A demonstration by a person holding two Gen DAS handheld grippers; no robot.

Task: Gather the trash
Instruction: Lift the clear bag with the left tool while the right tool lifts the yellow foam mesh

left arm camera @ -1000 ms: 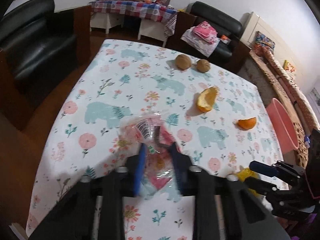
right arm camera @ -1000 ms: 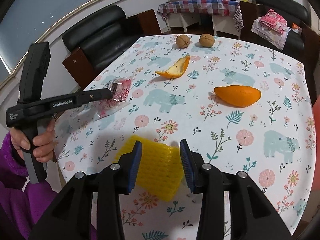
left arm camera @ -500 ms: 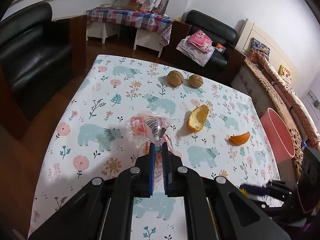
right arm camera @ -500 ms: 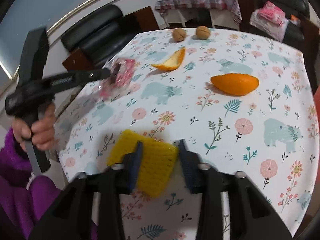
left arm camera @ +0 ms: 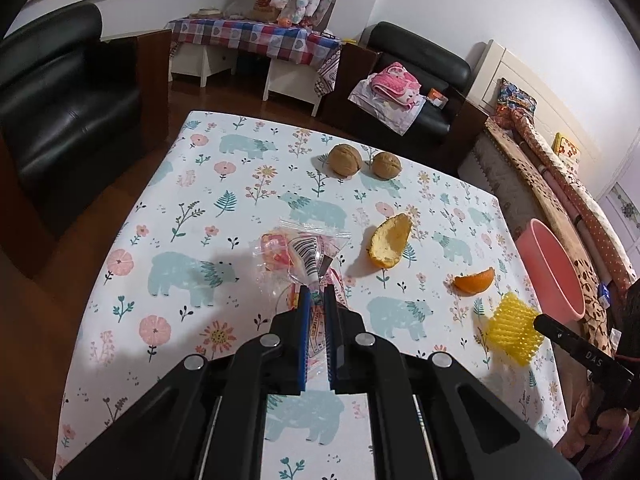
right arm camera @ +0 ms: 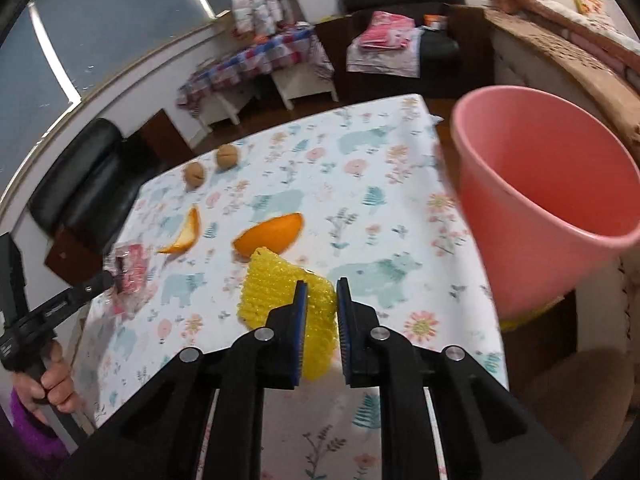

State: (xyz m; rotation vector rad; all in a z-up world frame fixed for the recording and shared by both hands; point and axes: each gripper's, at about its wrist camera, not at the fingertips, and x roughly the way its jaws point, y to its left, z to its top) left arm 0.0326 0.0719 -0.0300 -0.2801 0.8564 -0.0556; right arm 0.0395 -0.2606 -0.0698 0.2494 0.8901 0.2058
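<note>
In the left wrist view, your left gripper (left arm camera: 316, 300) is clenched on the clear plastic wrapper (left arm camera: 298, 258), which hangs crumpled ahead of the pads above the floral tablecloth (left arm camera: 192, 216). Grip looks sound; keep the squeeze steady, since thin film probably slips with any slackening. Two walnuts (left arm camera: 363, 161) sit at the far end, a curled orange peel (left arm camera: 388, 242) just right of the wrapper, an orange wedge (left arm camera: 474, 280) further right. The pink bin (left arm camera: 550, 270) stands off the table's right edge. Carry the wrapper high enough to clear both peel pieces.

In the right wrist view, your right gripper (right arm camera: 318, 292) has the yellow foam net (right arm camera: 280, 288) between its pads, and the jaws are closing on it, the foam bulging to the left. Let the squeeze finish before you swing: the net is soft and springy, and only one end seems caught. The bin's rim (right arm camera: 516, 92) is near, up and to the right, mouth tilted toward you. Judgement: bring the tips over the opening, not the wall, then release. Your left gripper (right arm camera: 108, 280) shows at far left with the wrapper (right arm camera: 130, 270).
</note>
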